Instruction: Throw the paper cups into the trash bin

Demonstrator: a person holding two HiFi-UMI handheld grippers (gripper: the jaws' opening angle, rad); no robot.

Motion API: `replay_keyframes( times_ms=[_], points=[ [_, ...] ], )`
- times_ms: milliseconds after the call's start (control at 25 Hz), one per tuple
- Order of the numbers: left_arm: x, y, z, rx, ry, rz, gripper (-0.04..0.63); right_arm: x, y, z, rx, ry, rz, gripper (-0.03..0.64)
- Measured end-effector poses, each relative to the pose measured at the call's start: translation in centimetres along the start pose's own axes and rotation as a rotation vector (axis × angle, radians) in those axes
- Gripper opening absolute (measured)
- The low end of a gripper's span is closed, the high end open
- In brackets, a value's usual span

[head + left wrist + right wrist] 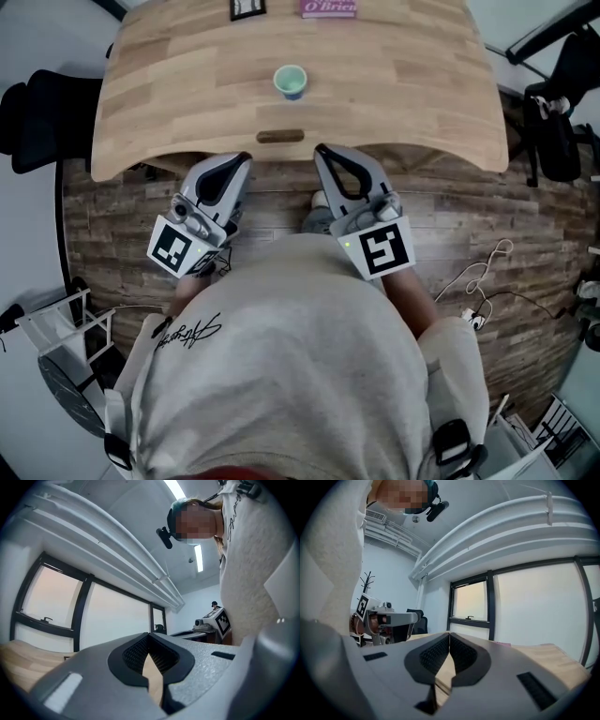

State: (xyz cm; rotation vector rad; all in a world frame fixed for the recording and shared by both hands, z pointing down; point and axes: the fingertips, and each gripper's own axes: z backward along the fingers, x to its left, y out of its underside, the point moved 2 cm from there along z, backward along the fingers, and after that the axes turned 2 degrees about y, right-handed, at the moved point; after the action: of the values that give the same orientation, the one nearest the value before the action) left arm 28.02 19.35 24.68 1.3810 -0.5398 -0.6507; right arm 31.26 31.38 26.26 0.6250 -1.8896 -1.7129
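A single teal paper cup (290, 82) stands upright on the wooden table (187, 94), a little back from its near edge. Both grippers are held close to the person's chest, below the table's front edge, pointing toward the table. My left gripper (246, 157) is shut with nothing in it; in the left gripper view its tips (149, 634) meet. My right gripper (321, 149) is also shut and empty, its tips (449, 634) touching. The cup sits ahead of and between the two grippers, well apart from both. No trash bin shows in any view.
A black card (247, 7) and a pink packet (328, 7) lie at the table's far edge. Black chairs stand at the left (37, 112) and right (553, 122). Cables (483, 281) trail over the wood floor at the right. A white rack (56, 323) stands at the lower left.
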Motion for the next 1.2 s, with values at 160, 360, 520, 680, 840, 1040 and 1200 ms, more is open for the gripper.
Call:
replay_keyframes(
  times_ms=[160, 360, 520, 680, 840, 1040, 1200],
  points=[
    [1.8, 0.1, -2.4, 0.000, -0.019, -0.005, 0.003, -2.5, 0.2, -1.8, 0.009, -0.029, 0.006, 0.011],
    [3.4, 0.6, -5.0, 0.013, -0.046, 0.001, 0.003, -5.0, 0.5, -3.7, 0.000, -0.076, 0.024, 0.011],
    [4.9, 1.0, -6.4, 0.010, -0.067, -0.008, 0.003, -6.8, 0.8, -5.3, 0.000, -0.099, 0.008, 0.011],
    [6.2, 1.5, -7.3, 0.004, -0.101, -0.006, 0.003, -7.8, 1.5, -6.9, 0.007, -0.136, 0.003, 0.011],
    [7.3, 2.1, -7.4, 0.008, -0.136, 0.000, 0.003, -8.3, 2.2, -8.1, 0.013, -0.156, -0.016, 0.011],
    [8.1, 3.0, -6.7, 0.020, -0.142, 0.016, 0.003, -8.3, 2.9, -9.2, 0.026, -0.165, -0.026, 0.011],
    [8.7, 3.0, -6.7, 0.035, -0.147, 0.026, 0.003, -8.3, 2.8, -9.7, 0.030, -0.163, -0.022, 0.011]
  ],
)
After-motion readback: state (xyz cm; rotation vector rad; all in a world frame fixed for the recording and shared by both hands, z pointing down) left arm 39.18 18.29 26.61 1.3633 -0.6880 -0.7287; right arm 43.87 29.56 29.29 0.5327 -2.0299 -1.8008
